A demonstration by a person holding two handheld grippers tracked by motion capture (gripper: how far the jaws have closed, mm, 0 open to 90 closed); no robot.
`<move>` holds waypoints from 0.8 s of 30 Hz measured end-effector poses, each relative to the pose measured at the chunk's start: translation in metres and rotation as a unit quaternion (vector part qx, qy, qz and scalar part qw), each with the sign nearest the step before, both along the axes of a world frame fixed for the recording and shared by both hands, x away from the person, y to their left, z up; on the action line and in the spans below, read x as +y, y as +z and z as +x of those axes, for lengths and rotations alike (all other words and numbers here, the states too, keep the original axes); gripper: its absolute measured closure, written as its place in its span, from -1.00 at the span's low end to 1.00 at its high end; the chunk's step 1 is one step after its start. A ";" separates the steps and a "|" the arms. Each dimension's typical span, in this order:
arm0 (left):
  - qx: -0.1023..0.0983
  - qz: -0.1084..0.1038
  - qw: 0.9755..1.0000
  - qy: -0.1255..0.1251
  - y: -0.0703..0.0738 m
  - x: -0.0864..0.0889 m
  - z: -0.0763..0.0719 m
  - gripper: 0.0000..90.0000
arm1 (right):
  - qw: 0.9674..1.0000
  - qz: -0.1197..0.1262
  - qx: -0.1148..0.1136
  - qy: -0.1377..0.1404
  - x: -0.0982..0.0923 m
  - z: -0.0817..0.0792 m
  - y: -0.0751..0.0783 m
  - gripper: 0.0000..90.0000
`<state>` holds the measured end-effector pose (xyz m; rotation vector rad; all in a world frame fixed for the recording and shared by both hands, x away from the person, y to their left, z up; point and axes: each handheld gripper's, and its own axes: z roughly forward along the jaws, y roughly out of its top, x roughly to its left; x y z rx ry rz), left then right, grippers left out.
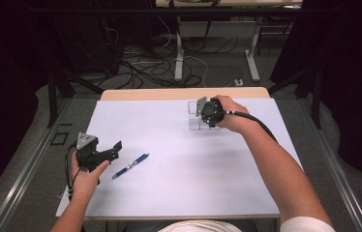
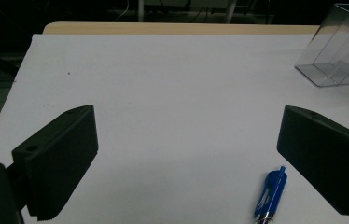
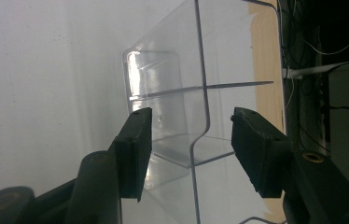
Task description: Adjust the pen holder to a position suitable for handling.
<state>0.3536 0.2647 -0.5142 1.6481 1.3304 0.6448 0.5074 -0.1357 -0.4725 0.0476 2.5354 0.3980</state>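
Big white table (image 1: 179,188), and toward its far right side sits a clear plastic organizer (image 1: 194,116) with dividers; the right claw (image 3: 189,140) is right at it, jaws partly apart with one clear wall between them, pads not pressing it as far as I can see. Left claw (image 2: 186,158) hovers near the front left, jaws spread wide and released, with a small blue pen (image 1: 130,166) lying just beside it on the table.

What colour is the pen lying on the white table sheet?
Blue, with a silver metal tip: the blue ballpoint pen shows best in the left gripper view, also in the high view.
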 end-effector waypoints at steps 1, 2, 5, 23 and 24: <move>0.001 0.002 1.000 -0.001 0.000 0.000 0.000 -0.89 | 1.000 -0.002 0.005 -0.001 0.000 0.001 -0.001 0.06; 0.001 0.002 1.000 -0.001 0.000 0.000 0.000 -0.89 | 1.000 0.004 0.001 0.004 0.001 0.002 -0.003 0.07; 0.002 0.001 1.000 -0.001 0.000 0.000 0.000 -0.89 | 0.998 -0.052 0.039 -0.017 0.004 0.002 0.003 0.10; 0.002 0.001 1.000 0.003 -0.001 0.001 0.000 -0.87 | 0.999 -0.014 0.037 0.006 0.007 0.006 -0.012 0.32; 0.003 0.001 1.000 0.003 -0.001 0.001 0.000 -0.87 | 0.999 -0.013 0.040 0.001 0.007 0.005 -0.012 0.35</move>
